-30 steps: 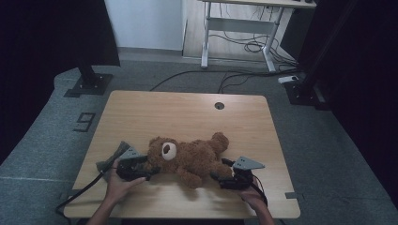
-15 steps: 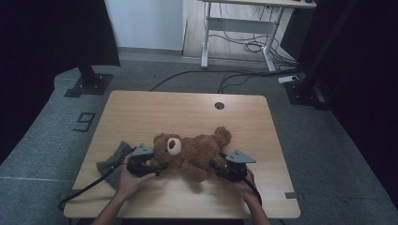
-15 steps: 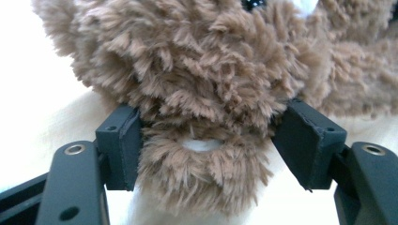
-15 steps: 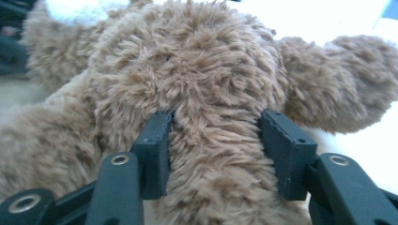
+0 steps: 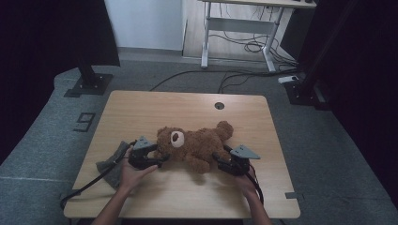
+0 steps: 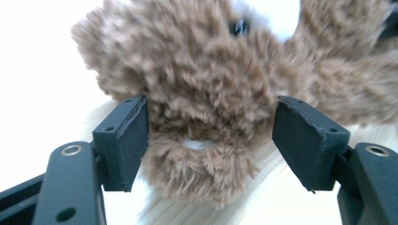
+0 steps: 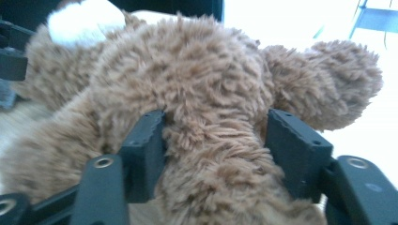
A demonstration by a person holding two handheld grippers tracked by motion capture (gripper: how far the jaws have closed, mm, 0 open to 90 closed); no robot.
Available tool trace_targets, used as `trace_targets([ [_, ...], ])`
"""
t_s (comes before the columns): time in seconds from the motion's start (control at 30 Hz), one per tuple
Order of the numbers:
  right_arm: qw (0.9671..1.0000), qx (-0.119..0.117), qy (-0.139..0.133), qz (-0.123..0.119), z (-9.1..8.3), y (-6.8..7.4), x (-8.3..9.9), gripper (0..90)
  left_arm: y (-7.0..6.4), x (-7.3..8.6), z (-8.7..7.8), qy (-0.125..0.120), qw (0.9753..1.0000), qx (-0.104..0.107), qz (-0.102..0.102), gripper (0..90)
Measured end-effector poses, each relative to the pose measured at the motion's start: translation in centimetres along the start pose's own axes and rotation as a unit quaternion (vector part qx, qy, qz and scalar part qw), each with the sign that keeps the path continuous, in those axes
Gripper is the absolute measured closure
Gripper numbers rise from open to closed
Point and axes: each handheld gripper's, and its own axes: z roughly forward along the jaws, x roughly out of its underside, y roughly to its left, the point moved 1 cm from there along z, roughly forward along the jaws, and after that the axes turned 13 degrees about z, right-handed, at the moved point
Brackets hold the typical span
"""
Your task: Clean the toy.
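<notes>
Desk: a light wooden top (image 5: pixel 141 112) with rounded corners, seen from above; its far half is bare apart from a round dark cable hole (image 5: pixel 219 105) near the middle of the far edge.
Teddy bear: a brown plush bear (image 5: pixel 192 143) lies on its back across the near half of the desk, roughly midway between the left and right edges, its head toward the left edge and its legs toward the right.
Left gripper: the left gripper (image 5: pixel 159 159) sits at the bear's head; in the left gripper view its jaws stand spread, one on each side of a furry part of the head, with the left pad touching the fur and a gap at the right pad.
Right gripper: the right gripper (image 5: pixel 219 160) is at the bear's lower body; in the right gripper view the jaws flank a plush limb (image 7: pixel 216 140) and the fur presses against both pads, so it appears clenched on the bear.
Grey cloth: a crumpled grey cloth (image 5: pixel 112 161) lies by the near left edge of the desk, just beside the left hand (image 5: pixel 131 171).
Cable: a black cable (image 5: pixel 84 187) trails from the left gripper over the near left corner.
Floor: grey carpet (image 5: pixel 42 140) surrounds the desk, with a "9" mark (image 5: pixel 84 121) off the left edge.
Room: dark panels on black stands (image 5: pixel 87 82) rise at both sides; beyond, a white-framed table (image 5: pixel 234 28) stands over loose floor cables (image 5: pixel 244 47).
</notes>
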Motion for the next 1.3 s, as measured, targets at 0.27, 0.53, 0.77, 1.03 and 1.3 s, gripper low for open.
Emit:
trace_targets([
  [0.27, 0.9991, -0.021, -0.035, -0.01, -3.2, 1.6, -0.4, 32.5, -1.1, 0.9, -3.5, -0.025, 0.9997, 0.004, 0.004, 26.3],
  [0.53, 0.999, -0.021, -0.039, 0.004, -5.3, 0.5, -0.1, 32.0, -1.5, 1.5, -5.2, -0.029, 0.9995, -0.003, 0.007, 26.4],
  [0.77, 0.9984, -0.02, -0.045, 0.028, -7.5, -0.9, 1.0, 31.2, -2.2, 1.9, -6.2, -0.039, 0.9992, 0.005, 0.007, 27.0],
  [1.03, 0.9986, -0.008, -0.036, 0.038, -9.2, -2.5, 3.0, 29.3, -1.9, 3.3, -7.0, -0.033, 0.9994, 0.0, -0.011, 27.2],
  [1.3, 0.9991, 0.008, -0.011, 0.041, -8.8, -3.9, 4.0, 28.5, -1.5, 3.9, -6.8, -0.029, 0.9995, -0.002, -0.014, 27.3],
])
